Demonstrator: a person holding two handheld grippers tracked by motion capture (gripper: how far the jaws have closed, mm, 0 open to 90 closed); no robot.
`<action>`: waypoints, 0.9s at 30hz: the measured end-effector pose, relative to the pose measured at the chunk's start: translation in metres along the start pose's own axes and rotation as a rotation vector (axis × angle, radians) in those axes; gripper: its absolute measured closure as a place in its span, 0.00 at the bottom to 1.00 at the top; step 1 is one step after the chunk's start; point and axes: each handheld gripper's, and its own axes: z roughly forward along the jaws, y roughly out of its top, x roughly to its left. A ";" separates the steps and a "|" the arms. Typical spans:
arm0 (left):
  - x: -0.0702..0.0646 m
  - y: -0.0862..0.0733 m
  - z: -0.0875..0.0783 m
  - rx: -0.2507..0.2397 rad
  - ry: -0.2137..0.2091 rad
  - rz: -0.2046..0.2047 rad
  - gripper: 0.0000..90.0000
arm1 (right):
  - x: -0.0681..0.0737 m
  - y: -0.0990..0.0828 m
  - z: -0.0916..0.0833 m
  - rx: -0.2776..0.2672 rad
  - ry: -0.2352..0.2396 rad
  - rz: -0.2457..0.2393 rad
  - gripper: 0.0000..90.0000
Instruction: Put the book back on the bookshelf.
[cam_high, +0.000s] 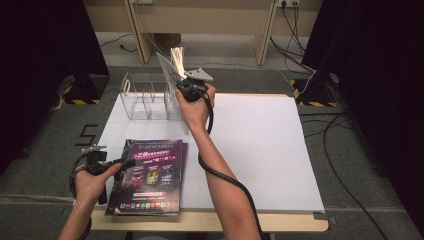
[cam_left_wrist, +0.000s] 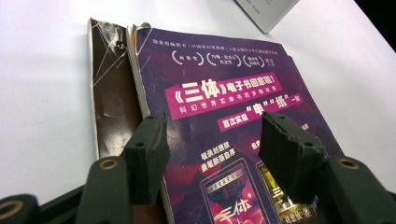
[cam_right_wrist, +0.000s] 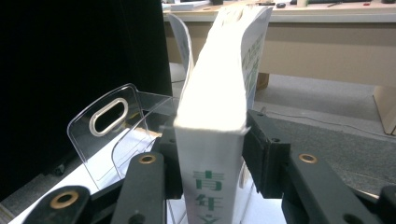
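Right gripper (cam_right_wrist: 212, 154): jaws clamped on the white book (cam_right_wrist: 219, 93), upright over the clear rack (cam_high: 145, 97); should lower it squarely into a slot.
Left gripper (cam_left_wrist: 219, 149): jaws apart above the purple booklet (cam_left_wrist: 224, 107); holding nothing.

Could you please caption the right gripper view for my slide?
Right hand-held gripper with a white book standing between its jaws beside a clear acrylic rack.

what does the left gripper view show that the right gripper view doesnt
Left gripper view: the left tongs standing open over a purple magazine that lies on a dark one on the white table.
Right gripper view: the right tongs on either side of an upright white book, beside a clear acrylic rack.
Both share: black jaws around printed matter.
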 end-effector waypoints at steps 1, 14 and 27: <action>0.000 0.000 0.000 -0.001 0.000 0.000 0.46 | 0.000 0.001 0.000 0.004 -0.002 0.003 0.69; 0.000 0.000 0.000 0.001 0.003 0.002 0.46 | -0.003 0.009 0.012 0.059 -0.015 0.021 0.76; 0.001 0.000 0.001 0.002 0.002 0.006 0.46 | -0.006 0.012 0.016 0.070 -0.005 0.027 0.82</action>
